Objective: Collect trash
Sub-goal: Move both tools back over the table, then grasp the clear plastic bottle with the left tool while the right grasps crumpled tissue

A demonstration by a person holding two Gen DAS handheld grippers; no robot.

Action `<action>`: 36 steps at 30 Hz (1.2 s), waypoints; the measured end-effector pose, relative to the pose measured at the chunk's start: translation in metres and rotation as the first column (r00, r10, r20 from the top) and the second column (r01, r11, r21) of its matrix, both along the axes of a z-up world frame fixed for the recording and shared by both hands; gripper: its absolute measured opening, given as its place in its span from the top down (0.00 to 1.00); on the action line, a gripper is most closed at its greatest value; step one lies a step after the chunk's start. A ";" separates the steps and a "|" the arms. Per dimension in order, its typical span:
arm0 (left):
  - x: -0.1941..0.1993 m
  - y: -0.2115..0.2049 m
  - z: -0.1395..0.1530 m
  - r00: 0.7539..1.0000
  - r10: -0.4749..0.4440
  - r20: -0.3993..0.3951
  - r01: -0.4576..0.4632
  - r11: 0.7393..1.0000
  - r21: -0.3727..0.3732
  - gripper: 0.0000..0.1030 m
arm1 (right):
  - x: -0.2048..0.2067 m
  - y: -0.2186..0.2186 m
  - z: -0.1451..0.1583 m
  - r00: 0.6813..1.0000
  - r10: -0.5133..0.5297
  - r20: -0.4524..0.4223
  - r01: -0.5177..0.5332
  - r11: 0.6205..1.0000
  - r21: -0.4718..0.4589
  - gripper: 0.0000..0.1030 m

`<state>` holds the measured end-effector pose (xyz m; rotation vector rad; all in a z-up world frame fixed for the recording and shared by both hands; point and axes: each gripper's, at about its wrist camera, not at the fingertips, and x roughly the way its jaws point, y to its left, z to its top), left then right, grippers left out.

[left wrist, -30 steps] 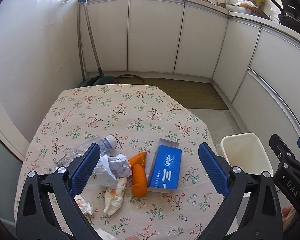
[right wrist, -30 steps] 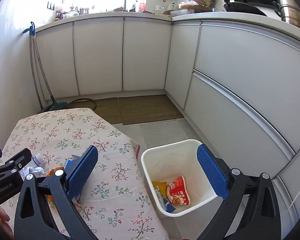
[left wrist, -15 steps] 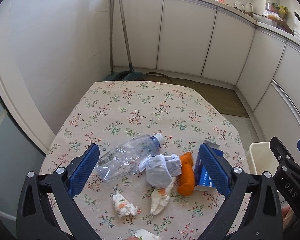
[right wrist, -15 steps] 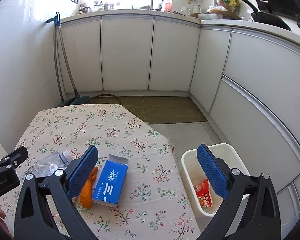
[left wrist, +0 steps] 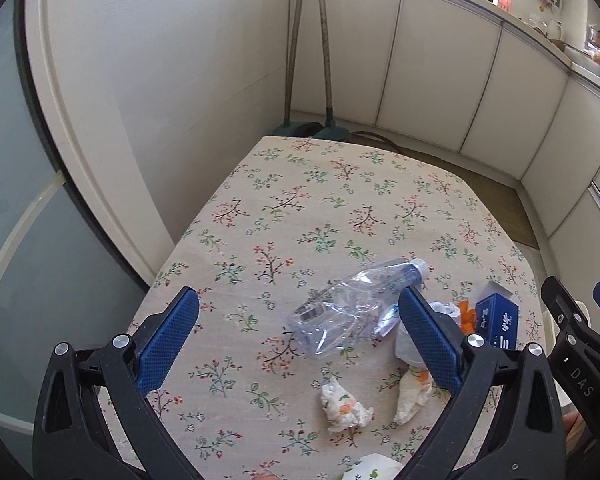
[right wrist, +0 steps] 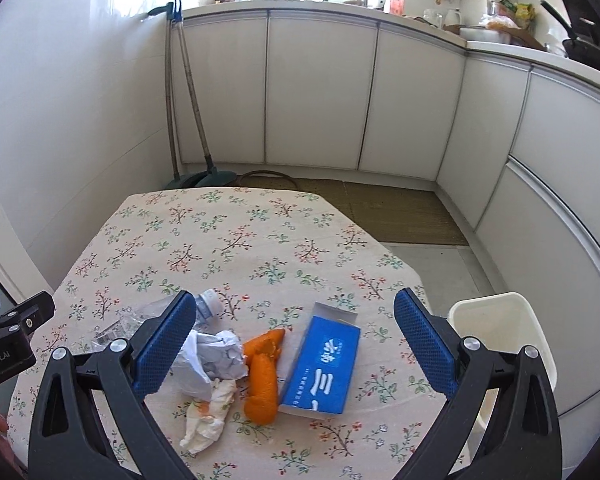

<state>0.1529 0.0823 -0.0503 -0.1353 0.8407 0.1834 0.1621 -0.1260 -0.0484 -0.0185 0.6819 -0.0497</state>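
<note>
A floral-cloth table (left wrist: 320, 200) (right wrist: 240, 248) carries a heap of trash. A crushed clear bottle (left wrist: 352, 308) (right wrist: 208, 306) lies between the fingers of my left gripper (left wrist: 298, 336), which is open and above it. Beside it are a grey crumpled wrapper (right wrist: 216, 356), an orange peel (right wrist: 262, 376), a blue carton (right wrist: 324, 370) (left wrist: 496, 322) and stained tissues (left wrist: 344, 406) (right wrist: 210, 412). My right gripper (right wrist: 294, 340) hangs open over the peel and carton. A white bin (right wrist: 504, 336) stands at the table's right edge.
White cabinets (right wrist: 320, 92) curve round the back and right. A broom and dustpan (right wrist: 188, 92) lean in the left corner by the wall. A floor mat (right wrist: 380, 212) lies beyond the table. Another tissue (left wrist: 374, 468) sits at the near table edge.
Both views have swung left, away from the bin and onto the trash heap. The bottle now sits between the left fingers, the peel and carton between the right ones.
</note>
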 end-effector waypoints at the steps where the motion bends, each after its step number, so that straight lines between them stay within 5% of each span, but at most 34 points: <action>1: 0.000 0.006 -0.001 1.000 0.014 -0.007 -0.014 1.000 -0.003 0.07 | 0.003 0.006 -0.003 1.000 0.014 -0.013 -0.014 1.000 0.006 0.07; 11: 0.001 0.060 -0.006 0.989 0.137 -0.055 -0.139 0.990 -0.037 0.07 | 0.042 0.065 -0.043 0.971 0.159 -0.178 -0.148 0.986 0.074 0.07; 16: 0.004 0.079 -0.001 0.986 0.157 -0.062 -0.160 0.986 -0.052 0.07 | 0.055 0.074 -0.063 0.945 0.174 -0.276 -0.128 0.976 0.174 0.07; 20: 0.028 0.073 -0.014 0.985 0.057 -0.164 -0.064 0.997 -0.039 0.07 | 0.061 0.055 -0.061 0.938 0.157 -0.309 -0.069 0.958 0.278 0.07; 23: 0.055 0.052 -0.039 0.957 -0.100 -0.273 0.099 0.995 -0.019 0.07 | 0.063 0.030 -0.054 0.933 0.149 -0.328 -0.022 0.932 0.361 0.07; 27: 0.078 0.014 -0.075 0.879 -0.276 -0.389 0.302 0.953 0.007 0.07 | 0.064 0.002 -0.052 0.909 0.179 -0.375 0.018 0.885 0.465 0.07; 31: 0.086 -0.028 -0.103 0.791 -0.398 -0.465 0.496 0.862 0.104 0.07 | 0.065 -0.009 -0.053 0.887 0.214 -0.410 0.014 0.874 0.486 0.07; 36: 0.095 -0.062 -0.118 0.751 -0.450 -0.483 0.591 0.784 0.189 0.07 | 0.064 -0.015 -0.058 0.865 0.241 -0.439 -0.010 0.885 0.466 0.07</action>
